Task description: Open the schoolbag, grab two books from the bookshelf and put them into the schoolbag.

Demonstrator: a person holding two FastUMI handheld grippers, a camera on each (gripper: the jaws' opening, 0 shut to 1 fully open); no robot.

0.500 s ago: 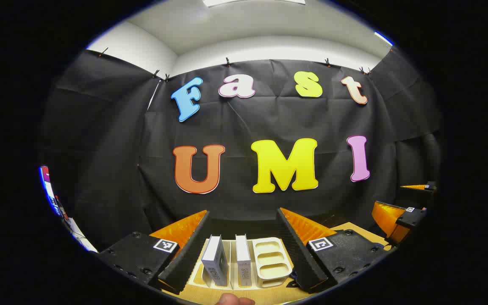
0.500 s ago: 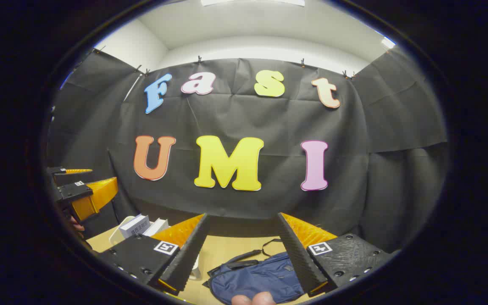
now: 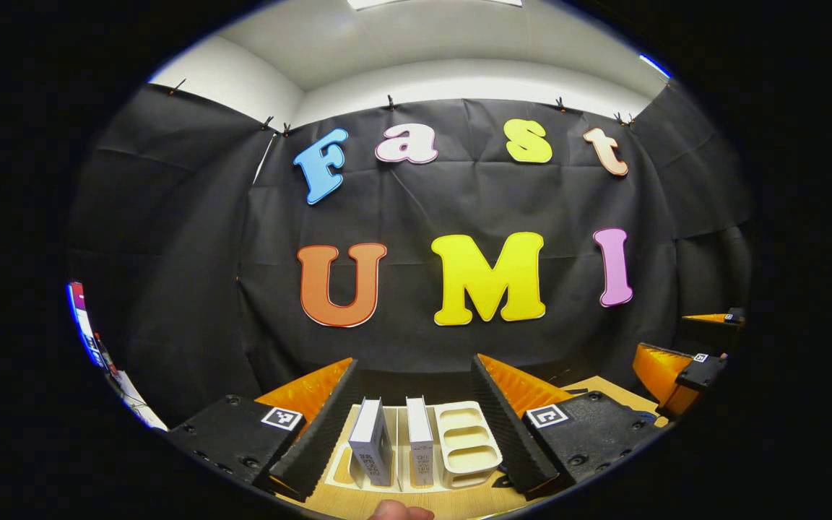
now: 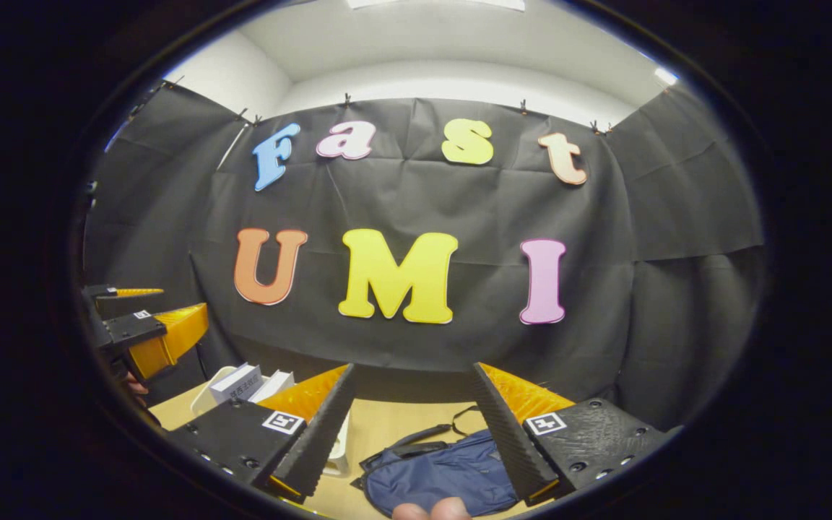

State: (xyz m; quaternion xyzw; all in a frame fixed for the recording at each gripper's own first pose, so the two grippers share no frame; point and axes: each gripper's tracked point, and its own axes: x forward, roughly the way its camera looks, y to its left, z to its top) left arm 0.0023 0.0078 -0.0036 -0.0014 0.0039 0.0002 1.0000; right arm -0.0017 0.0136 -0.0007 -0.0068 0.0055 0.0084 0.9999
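Standing upright in the cream bookshelf (image 3: 463, 444) on the wooden table (image 4: 387, 426), two white books (image 3: 371, 440) sit between the spread fingers of the left gripper (image 3: 416, 401), which holds nothing; to the right, the right gripper (image 4: 412, 404) likewise gapes wide above the navy schoolbag (image 4: 438, 473), lying flat and zipped near the shelf
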